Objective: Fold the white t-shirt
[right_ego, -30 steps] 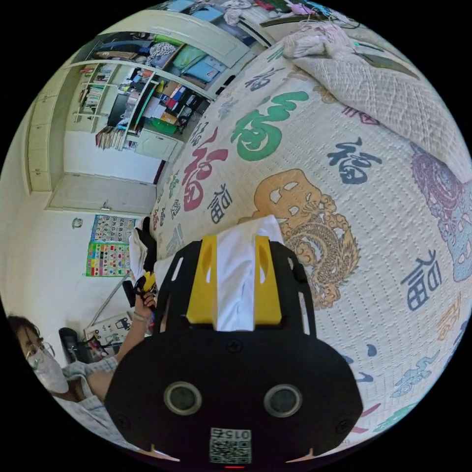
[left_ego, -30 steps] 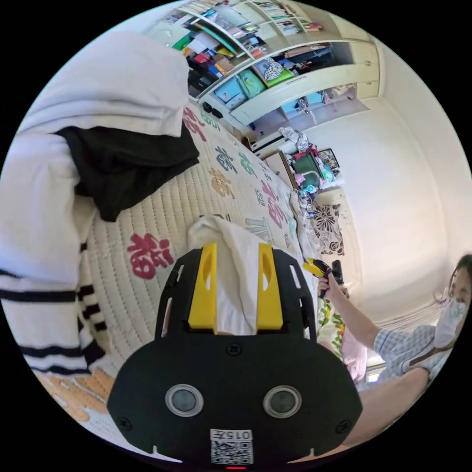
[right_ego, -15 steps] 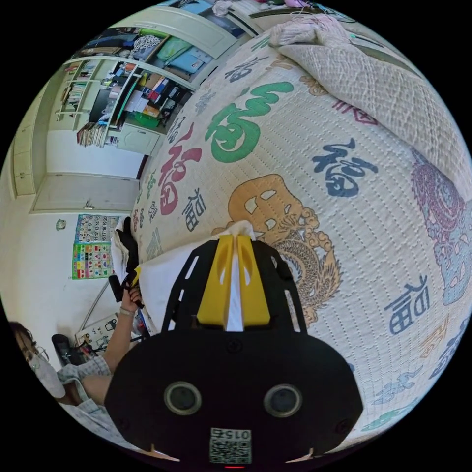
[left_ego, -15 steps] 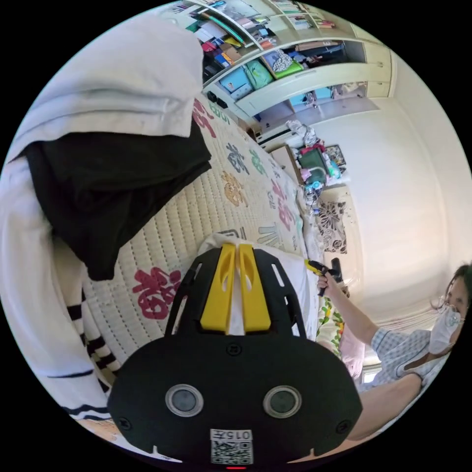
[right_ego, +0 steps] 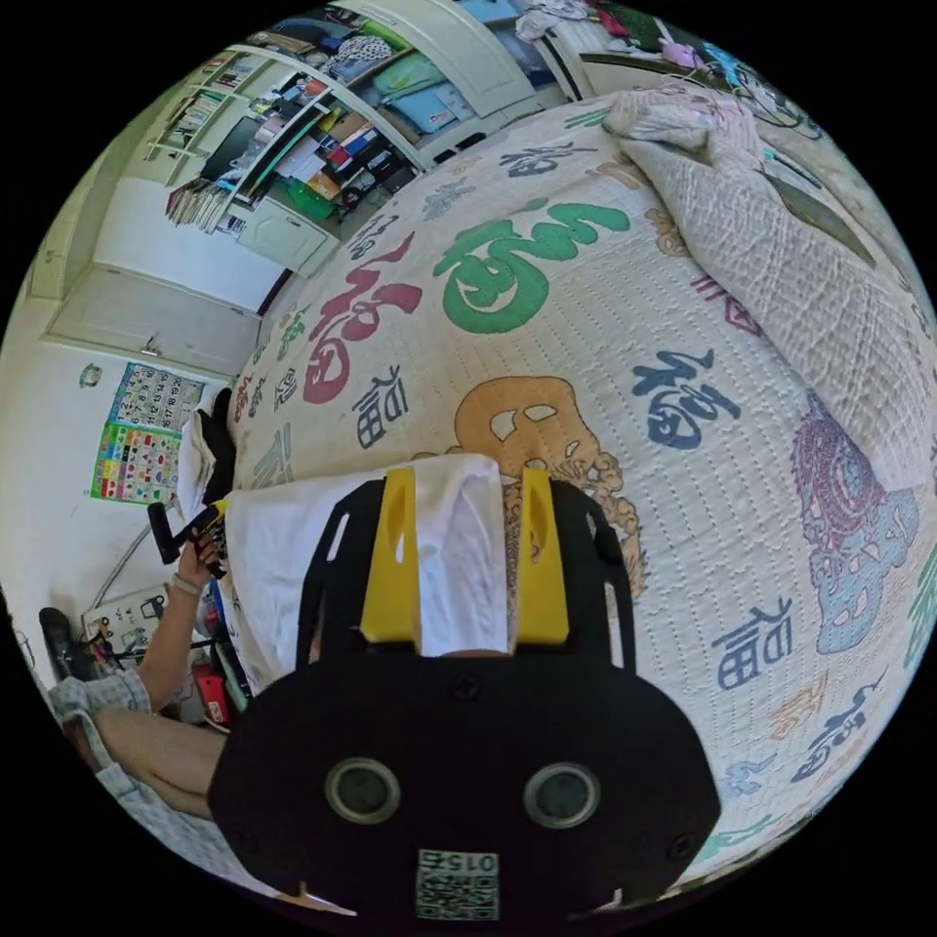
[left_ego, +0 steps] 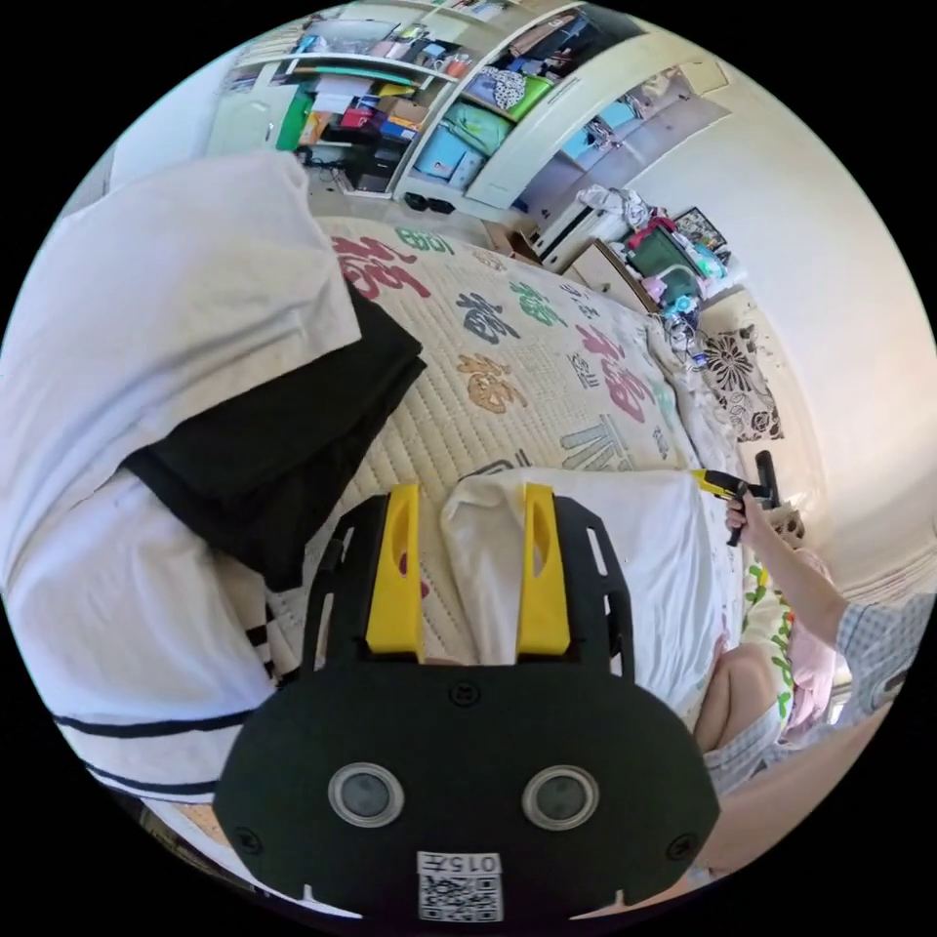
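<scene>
The white t-shirt [left_ego: 625, 556] lies in a flat folded band on the printed bed cover [left_ego: 508, 332]. My left gripper [left_ego: 468, 508] is open, and one end of the shirt rests loosely between its yellow jaws. In the right gripper view, the shirt [right_ego: 283, 547] stretches away to the left. Its near end sits between the jaws of my open right gripper [right_ego: 467, 488]. Each gripper also appears at the shirt's far end in the other's view: the right gripper [left_ego: 732, 485] and the left gripper [right_ego: 190, 527], each held in a hand.
A stack of folded clothes stands left of the left gripper: a white piece [left_ego: 176, 322], a black one [left_ego: 283, 439], a striped white one [left_ego: 127, 634]. A quilted blanket [right_ego: 781, 244] lies bunched at the bed's far side. Shelves [left_ego: 410, 78] line the wall.
Both grippers closed on the shirt's ends half a second ago and have opened again. The shirt now lies flat on the bed. Both views have tilted.
</scene>
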Tool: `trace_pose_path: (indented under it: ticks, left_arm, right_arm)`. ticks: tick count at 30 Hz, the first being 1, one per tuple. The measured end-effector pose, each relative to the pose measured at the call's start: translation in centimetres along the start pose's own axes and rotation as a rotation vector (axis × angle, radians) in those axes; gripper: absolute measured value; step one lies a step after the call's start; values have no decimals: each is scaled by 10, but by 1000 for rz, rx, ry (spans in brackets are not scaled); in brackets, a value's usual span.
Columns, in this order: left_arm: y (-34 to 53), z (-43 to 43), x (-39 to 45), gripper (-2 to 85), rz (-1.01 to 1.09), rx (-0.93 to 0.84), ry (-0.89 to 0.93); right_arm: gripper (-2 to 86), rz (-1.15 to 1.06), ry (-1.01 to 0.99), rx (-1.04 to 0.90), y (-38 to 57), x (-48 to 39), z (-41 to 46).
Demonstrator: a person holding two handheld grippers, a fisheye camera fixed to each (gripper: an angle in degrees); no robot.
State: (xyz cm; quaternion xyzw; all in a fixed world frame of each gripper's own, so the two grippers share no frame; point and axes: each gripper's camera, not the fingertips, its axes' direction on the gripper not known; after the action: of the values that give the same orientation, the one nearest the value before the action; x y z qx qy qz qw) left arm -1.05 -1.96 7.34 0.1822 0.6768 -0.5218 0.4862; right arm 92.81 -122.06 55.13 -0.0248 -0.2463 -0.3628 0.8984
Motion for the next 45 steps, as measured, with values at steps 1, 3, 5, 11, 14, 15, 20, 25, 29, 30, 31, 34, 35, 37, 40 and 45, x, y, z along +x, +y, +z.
trace_pose_path:
  ticks: [1,3,5,11,14,15,20,25,29,30,31,34,35,37,40,45]
  left_arm:
    - [0,1,5,140,5,4,-10]
    - [0,11,29,132,39,-54,-12]
    - [2,14,50,115,85,-56,-142]
    - [-8,15,63,42,78,-84,-1]
    - [-20,9,66,32,86,-83,47]
    - [-27,9,73,30,118,-91,49]
    - [-65,3,90,29,111,-9,202]
    - [-92,22,125,46,224,15,84]
    - [-74,40,127,44,214,-90,37]
    - [-62,30,124,39,205,-42,57]
    - [-56,23,122,35,198,-15,64]
    - [-13,-24,124,28,223,169,-20]
    - [8,-44,128,41,258,245,-52]
    - [41,-72,135,58,302,347,-51]
    - [99,-112,150,71,331,487,-14]
    - [210,-182,208,79,365,1031,-218]
  right_arm:
    - [143,-2,32,-1,-1,-7,1]
    - [129,-69,187,-9,-1,-38,8]
    - [96,-128,318,-24,-1,-62,15]
    - [22,-220,279,-87,-12,-98,17]
    - [9,-127,61,-59,-25,-87,-6]
    - [6,-92,20,-53,-30,-85,-12]
    - [6,-82,100,20,-47,-102,-35]
    - [24,34,83,114,-59,-113,-41]
    - [30,107,112,78,-41,-125,-23]
    - [22,110,89,129,-31,-131,-27]
    - [15,112,81,159,-26,-134,-30]
    - [0,95,135,383,11,-163,-55]
    - [-2,30,104,454,27,-179,-65]
    - [-2,-86,32,547,55,-208,-77]
    - [3,-242,33,774,117,-273,-94]
    - [32,-410,168,1255,221,-398,-86]
